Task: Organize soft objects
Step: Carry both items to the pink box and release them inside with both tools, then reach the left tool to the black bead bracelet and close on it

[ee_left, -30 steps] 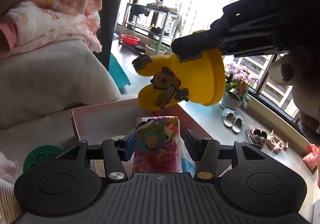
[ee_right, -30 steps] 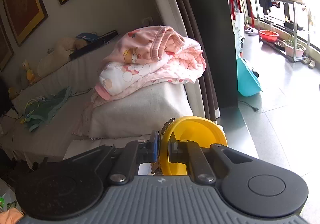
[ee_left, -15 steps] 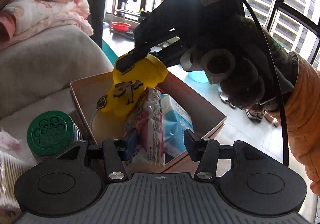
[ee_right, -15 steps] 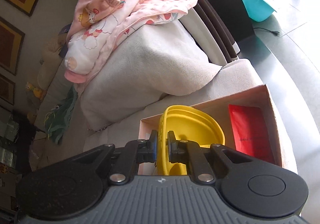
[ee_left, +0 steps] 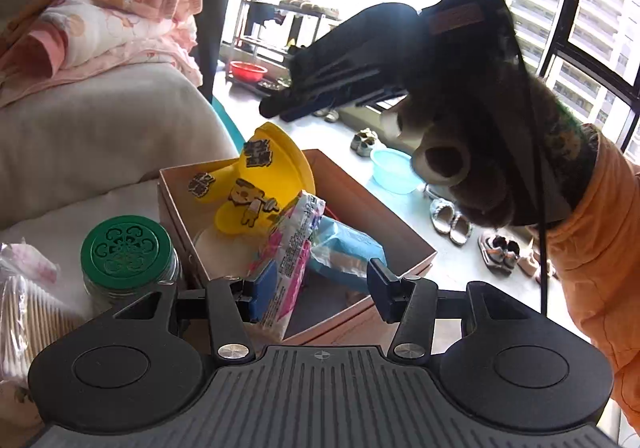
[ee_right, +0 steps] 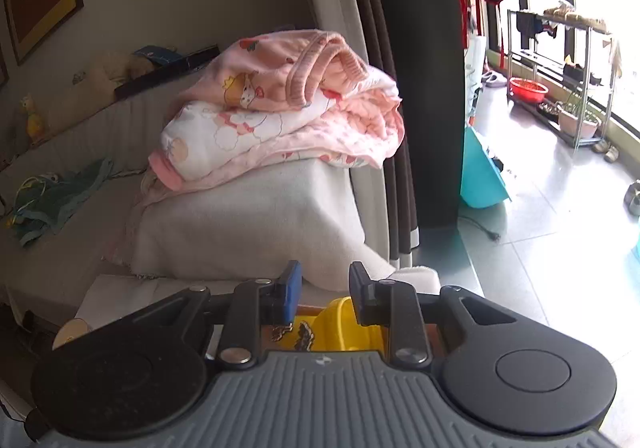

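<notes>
A yellow soft bib with cartoon dogs (ee_left: 260,188) lies in the pinkish cardboard box (ee_left: 400,236), leaning on its far wall. My right gripper (ee_left: 276,110) hangs above it with its jaws opening and nothing pressed between them. In the right wrist view the bib (ee_right: 340,324) shows below the parted fingers of the right gripper (ee_right: 324,288). My left gripper (ee_left: 320,288) stands open at the box's near edge. A colourful tissue pack (ee_left: 288,256) stands edge-on in the box, resting against the left finger only. A blue soft pack (ee_left: 348,248) lies beside it.
A green-lidded jar (ee_left: 126,248) and a bag of cotton swabs (ee_left: 24,312) sit left of the box. Folded pink blankets (ee_right: 288,108) are stacked on a white cushion (ee_right: 248,224) behind. An orange sleeve (ee_left: 592,240) and furry glove hold the right gripper. Shoes lie on the floor to the right.
The right gripper brought the yellow bib down into the box, let it go and lifted off. The tissue pack turned edge-on against the left finger as the left gripper drew back.
</notes>
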A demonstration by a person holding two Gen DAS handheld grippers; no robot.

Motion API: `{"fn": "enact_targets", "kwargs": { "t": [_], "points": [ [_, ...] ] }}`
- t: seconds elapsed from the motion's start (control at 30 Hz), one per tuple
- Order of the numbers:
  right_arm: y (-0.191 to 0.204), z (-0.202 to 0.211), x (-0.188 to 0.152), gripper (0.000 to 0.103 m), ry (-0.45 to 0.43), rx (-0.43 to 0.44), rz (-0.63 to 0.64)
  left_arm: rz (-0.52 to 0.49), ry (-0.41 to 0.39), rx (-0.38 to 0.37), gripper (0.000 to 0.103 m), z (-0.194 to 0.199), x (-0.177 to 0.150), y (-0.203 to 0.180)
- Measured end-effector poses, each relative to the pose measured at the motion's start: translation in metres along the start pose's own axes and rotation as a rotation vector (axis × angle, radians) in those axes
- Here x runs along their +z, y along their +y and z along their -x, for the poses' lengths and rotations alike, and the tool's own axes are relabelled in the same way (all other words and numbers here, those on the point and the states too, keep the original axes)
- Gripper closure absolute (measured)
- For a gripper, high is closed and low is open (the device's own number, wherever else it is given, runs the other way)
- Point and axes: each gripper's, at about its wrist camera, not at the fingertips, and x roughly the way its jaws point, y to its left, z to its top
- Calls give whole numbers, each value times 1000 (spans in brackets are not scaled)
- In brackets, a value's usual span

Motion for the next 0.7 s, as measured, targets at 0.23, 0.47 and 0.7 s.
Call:
{"fn": "enact_targets", "kwargs": {
  "t": [0.23,0.47,0.7],
  "points": [
    [-31,-46,-30,94,171,-32,-155,6,-44,19,49,29,-2,4],
    [4,36,-34,91,-42,-103,82,55,-181,151,49,100,-14,30],
    [63,81,-72,68,-144,-120,318,220,-273,395,49,170,-37,83]
  ]
}}
